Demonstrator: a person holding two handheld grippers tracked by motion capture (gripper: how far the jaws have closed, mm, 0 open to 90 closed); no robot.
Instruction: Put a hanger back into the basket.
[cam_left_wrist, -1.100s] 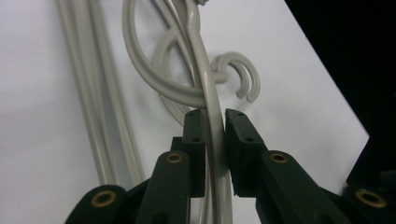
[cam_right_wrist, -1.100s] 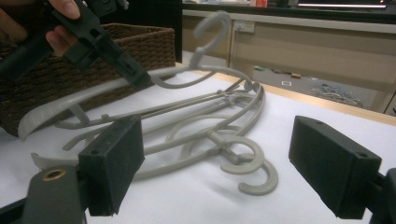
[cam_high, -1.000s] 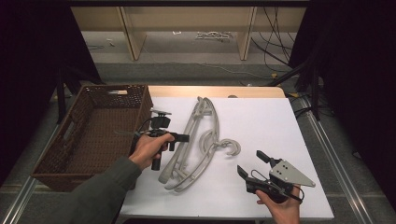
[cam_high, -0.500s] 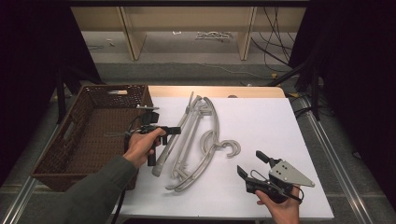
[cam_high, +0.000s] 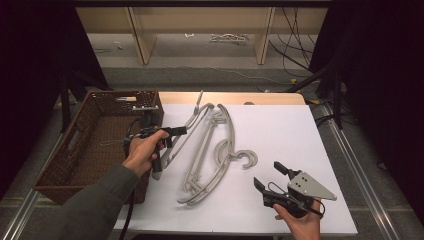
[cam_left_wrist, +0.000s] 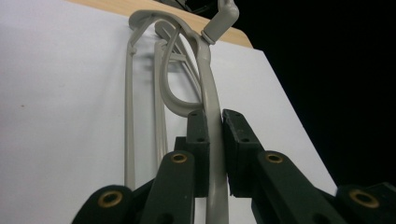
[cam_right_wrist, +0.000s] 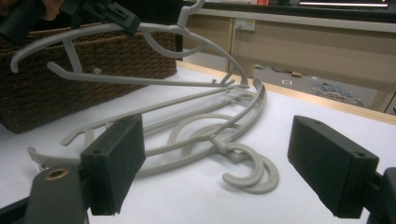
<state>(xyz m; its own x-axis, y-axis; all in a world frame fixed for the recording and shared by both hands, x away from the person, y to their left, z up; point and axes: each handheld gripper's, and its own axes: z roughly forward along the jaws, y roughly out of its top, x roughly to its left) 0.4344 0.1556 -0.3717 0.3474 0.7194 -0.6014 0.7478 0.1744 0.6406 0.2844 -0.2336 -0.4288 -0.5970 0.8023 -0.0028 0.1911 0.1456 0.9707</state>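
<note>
Several grey plastic hangers lie in a loose pile on the white board. My left gripper is shut on the arm of one grey hanger and holds it tilted up off the pile, hook pointing away. In the left gripper view the pads press the held hanger's arm from both sides. My right gripper rests open near the front right of the board, short of the hook of a lying hanger. In the right gripper view its jaws stand wide apart with the hooks beyond them.
A brown wicker basket stands left of the board, right beside my left hand. Its woven wall lies behind the raised hanger in the right gripper view. Shelving and cables lie on the floor beyond the table.
My left gripper has lifted its hanger off the pile and carried it left toward the basket. The right gripper has stayed put.
</note>
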